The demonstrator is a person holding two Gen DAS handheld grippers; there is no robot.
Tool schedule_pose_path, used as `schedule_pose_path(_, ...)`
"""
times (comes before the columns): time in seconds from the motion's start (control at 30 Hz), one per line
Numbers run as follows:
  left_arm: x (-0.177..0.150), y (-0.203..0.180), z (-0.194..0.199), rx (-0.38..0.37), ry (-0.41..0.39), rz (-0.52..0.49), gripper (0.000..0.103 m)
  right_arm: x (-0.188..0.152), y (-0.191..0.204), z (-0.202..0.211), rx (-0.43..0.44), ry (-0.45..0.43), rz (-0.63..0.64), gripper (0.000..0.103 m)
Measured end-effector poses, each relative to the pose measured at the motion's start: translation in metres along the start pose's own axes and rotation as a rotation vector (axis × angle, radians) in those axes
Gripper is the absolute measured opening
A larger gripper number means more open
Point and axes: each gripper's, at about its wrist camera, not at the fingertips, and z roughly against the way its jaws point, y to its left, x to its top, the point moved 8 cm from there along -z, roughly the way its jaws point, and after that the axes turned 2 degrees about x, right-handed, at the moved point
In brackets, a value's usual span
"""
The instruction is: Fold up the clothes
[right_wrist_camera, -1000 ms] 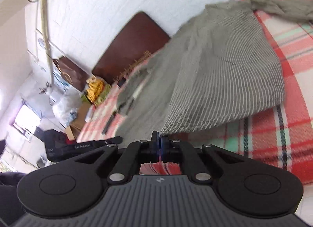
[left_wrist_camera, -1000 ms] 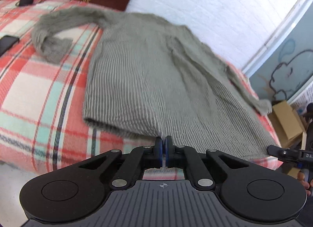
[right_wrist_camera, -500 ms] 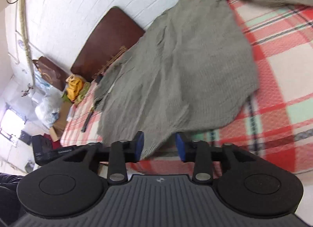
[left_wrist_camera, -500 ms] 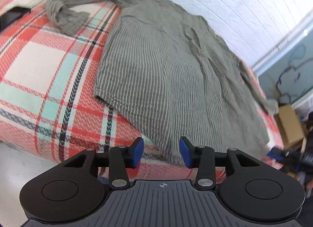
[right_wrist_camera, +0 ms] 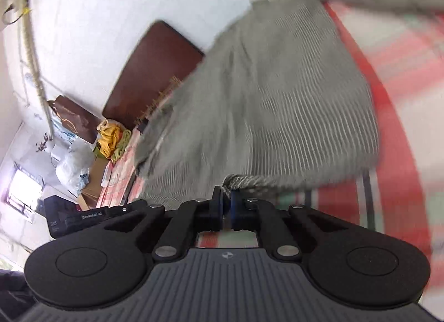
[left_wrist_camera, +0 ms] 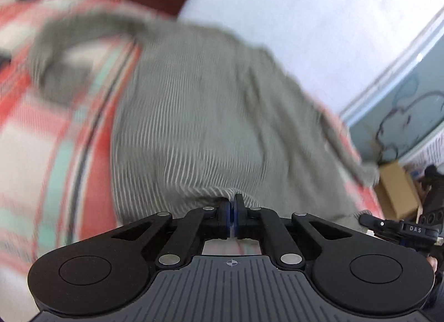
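A grey striped sweater [left_wrist_camera: 194,116] lies spread on a red, white and teal plaid blanket [left_wrist_camera: 41,116], and both views are blurred. My left gripper [left_wrist_camera: 231,205] is shut on the sweater's near hem, where the fabric bunches at the pads. In the right wrist view the same sweater [right_wrist_camera: 277,100] stretches away from me. My right gripper [right_wrist_camera: 227,197] is shut on a rolled bit of hem. Each gripper shows in the other's view: the right one [left_wrist_camera: 394,227] at the hem's right end, the left one [right_wrist_camera: 75,216] at far left. One sleeve [left_wrist_camera: 55,52] curls at upper left.
A dark brown headboard [right_wrist_camera: 149,72] leans on the white brick wall behind the bed. A cardboard box [left_wrist_camera: 396,191] stands on the floor past the right bed edge. Yellow cloths [right_wrist_camera: 111,138], a white plastic bag [right_wrist_camera: 75,163] and a brown paper bag [right_wrist_camera: 75,116] crowd the far corner.
Half a second ago both grippers stood open just short of the hem. Both have moved forward and shut on it, and the hem now bunches at the pads.
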Motion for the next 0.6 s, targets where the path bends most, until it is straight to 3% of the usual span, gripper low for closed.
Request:
schedule_pose_path(0.23, 0.095, -0.018, -0.015, 0.027, -0.206, -0.032, 0.0, 0.111, 0.034, -0.033, -0.014, -0.166, 0.188, 0.005)
schedule_pose_path(0.37, 0.141, -0.02, -0.039, 0.053, -0.269, -0.01, 0.0, 0.161, 0.034, -0.072, -0.022, -0.22, 0.16, 0.005)
schedule_pose_path(0.6, 0.199, -0.009, -0.096, 0.109, -0.304, 0.032, 0.0, 0.219, 0.006, -0.126, -0.037, -0.274, 0.075, 0.005)
